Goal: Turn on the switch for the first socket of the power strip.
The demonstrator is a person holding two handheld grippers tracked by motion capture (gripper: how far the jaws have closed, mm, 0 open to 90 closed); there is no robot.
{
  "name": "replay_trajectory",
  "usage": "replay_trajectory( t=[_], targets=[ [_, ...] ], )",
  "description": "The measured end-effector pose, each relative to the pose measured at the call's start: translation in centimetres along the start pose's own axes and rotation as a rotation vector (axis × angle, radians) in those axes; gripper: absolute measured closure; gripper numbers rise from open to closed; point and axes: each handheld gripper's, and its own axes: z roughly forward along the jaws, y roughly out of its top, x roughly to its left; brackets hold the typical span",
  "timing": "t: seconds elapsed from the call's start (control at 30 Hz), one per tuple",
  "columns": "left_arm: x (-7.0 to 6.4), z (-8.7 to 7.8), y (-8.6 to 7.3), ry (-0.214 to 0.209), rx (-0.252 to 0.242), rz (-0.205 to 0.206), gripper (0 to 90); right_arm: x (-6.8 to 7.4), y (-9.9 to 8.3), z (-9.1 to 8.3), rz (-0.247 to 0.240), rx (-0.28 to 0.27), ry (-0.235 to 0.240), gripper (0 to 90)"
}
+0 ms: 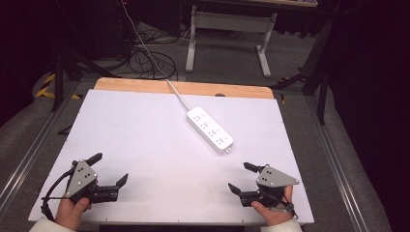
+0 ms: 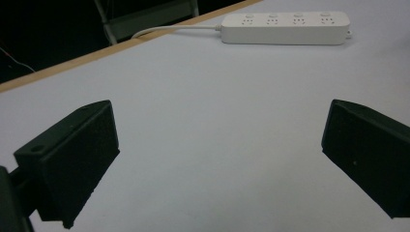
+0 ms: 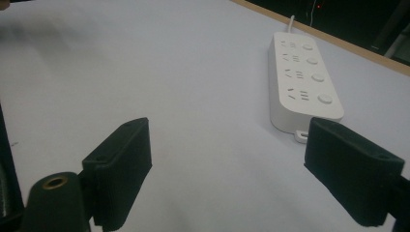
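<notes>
1. The power strip [image 1: 210,130] lies flat and slantwise on the white bench [image 1: 145,145], its cord running off the far edge.
2. Judged best: approach squarely across its narrow width, low.
3. The right hand-held gripper [image 1: 243,178] is nearer; the left hand-held gripper [image 1: 109,168] sits well apart. Both gape wide, empty.

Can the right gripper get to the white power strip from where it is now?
Probably yes. The right gripper has its jaws open and turned toward the power strip, and only bare white table surface lies between them.
</notes>
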Motion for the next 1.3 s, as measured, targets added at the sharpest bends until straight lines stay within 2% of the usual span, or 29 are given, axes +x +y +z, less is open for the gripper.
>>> replay_trajectory(
  t=[0.1,0.23,0.3,0.4,0.47,0.7,0.73,0.9,1.3],
  targets=[
    [0.0,-0.1,0.0,0.001,0.003,-0.005,0.4,0.0,0.1,0.1,0.003,0.002,-0.004,16.9],
    [0.1,-0.3,0.1,-0.032,-0.007,-0.017,0.4,0.1,0.2,0.1,0.000,0.000,-0.001,16.8],
    [0.0,-0.4,0.1,-0.051,-0.025,-0.002,0.5,0.1,0.2,0.1,-0.003,0.002,0.000,16.8],
    [-0.1,-0.5,0.1,-0.054,-0.035,0.014,0.6,0.1,0.3,0.2,-0.005,0.005,0.002,16.8],
    [-0.1,-0.6,0.1,-0.063,-0.038,0.006,0.6,0.1,0.3,0.2,-0.008,0.007,-0.001,16.9],
    [0.0,-0.6,0.0,-0.061,-0.038,0.001,0.6,0.2,0.5,0.3,-0.019,0.017,-0.002,16.8],
    [0.0,-0.6,0.1,-0.057,-0.040,0.011,0.6,0.2,0.5,0.3,-0.019,0.017,-0.002,16.8],
    [0.0,-0.6,0.0,-0.050,-0.038,0.017,0.7,0.1,1.1,0.7,-0.035,0.048,0.006,16.8],
    [-0.1,-0.6,0.0,-0.045,-0.040,0.028,0.7,-0.4,3.8,1.5,-0.051,0.052,0.016,17.6]
  ],
)
